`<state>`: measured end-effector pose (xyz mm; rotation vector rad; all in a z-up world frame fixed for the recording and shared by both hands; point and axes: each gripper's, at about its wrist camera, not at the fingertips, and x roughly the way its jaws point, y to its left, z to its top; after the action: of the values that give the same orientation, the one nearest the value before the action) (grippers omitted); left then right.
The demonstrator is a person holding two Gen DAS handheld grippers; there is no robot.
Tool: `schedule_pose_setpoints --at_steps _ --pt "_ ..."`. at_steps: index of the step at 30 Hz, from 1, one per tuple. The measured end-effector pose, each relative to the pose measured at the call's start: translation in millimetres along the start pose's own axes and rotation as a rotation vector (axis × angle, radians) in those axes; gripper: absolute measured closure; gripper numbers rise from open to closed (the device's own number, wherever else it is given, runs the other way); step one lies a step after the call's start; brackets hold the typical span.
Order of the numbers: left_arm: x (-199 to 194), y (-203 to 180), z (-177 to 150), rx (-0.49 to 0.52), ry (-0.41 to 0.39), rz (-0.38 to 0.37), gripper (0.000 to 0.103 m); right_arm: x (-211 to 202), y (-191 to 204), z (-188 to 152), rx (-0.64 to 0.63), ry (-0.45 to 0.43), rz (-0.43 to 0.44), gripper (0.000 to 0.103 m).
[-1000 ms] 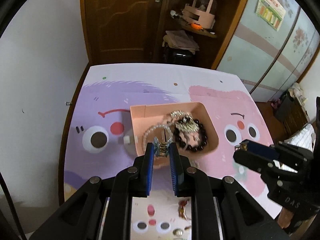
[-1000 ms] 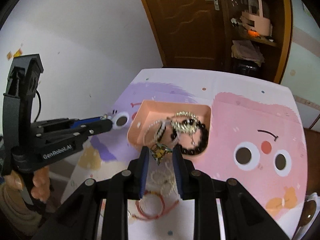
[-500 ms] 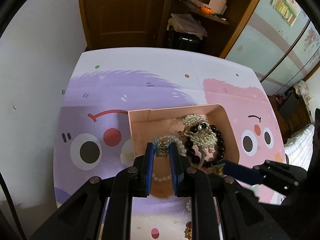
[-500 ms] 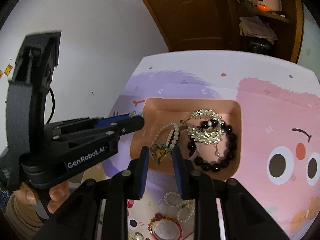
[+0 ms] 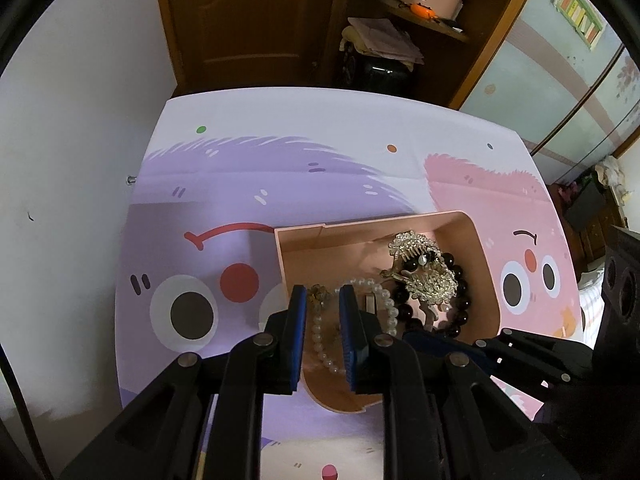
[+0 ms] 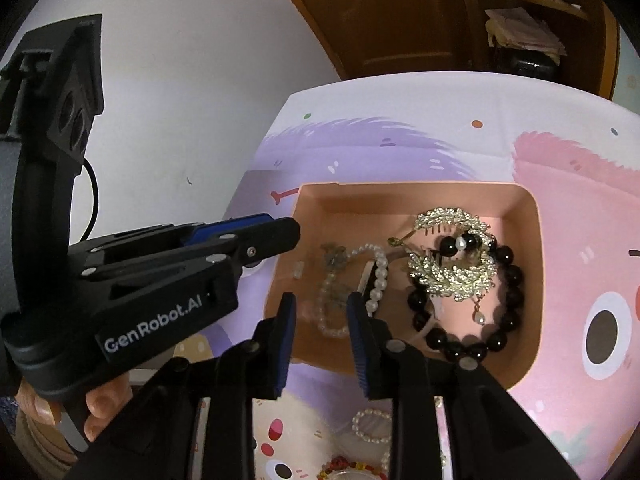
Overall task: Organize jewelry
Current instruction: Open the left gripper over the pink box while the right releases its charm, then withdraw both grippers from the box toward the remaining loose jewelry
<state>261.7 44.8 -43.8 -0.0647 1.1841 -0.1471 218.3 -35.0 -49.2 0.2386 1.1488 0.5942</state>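
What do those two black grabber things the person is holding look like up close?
Both are matte black plastic tools. Each claw, the left claw and the right claw, has two flat fingers lined with ribbed blue pads and silver rivets at the joints. The left one carries white "GenRobot.AI" lettering, a boxy black block on top and a thin black cable. A bare hand grips its handle; no sleeve shows.

White wall, brown wooden door
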Motion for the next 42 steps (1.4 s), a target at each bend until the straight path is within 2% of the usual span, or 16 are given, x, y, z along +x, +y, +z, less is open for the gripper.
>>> schedule_pose_setpoints --at_steps 13,20,34,39,42 --pt "-16.8 -5.9 -13.3 0.015 -0.031 -0.003 0.077 -15.1 -3.7 -6.3 0.016 -0.018 0.001 0.075" --pt "-34.5 -13.7 -27.7 0.046 -0.067 0.021 0.063 -29.4 -5.6 -21.1 0.004 -0.025 -0.033 0.075" --pt "-62.4 -33.0 -61.0 0.115 -0.099 0.066 0.061 -51.0 -7.9 -44.1 0.011 -0.041 -0.075 0.075" --pt "-70.6 -38.4 -76.9 0.128 -0.102 0.065 0.055 -58.9 -11.0 -56.9 0.016 -0.042 -0.095 0.076" --pt "-73.8 -41.1 -88.4 0.138 -0.099 0.064 0.054 -62.8 -13.4 -66.5 0.021 -0.036 -0.117 0.076"
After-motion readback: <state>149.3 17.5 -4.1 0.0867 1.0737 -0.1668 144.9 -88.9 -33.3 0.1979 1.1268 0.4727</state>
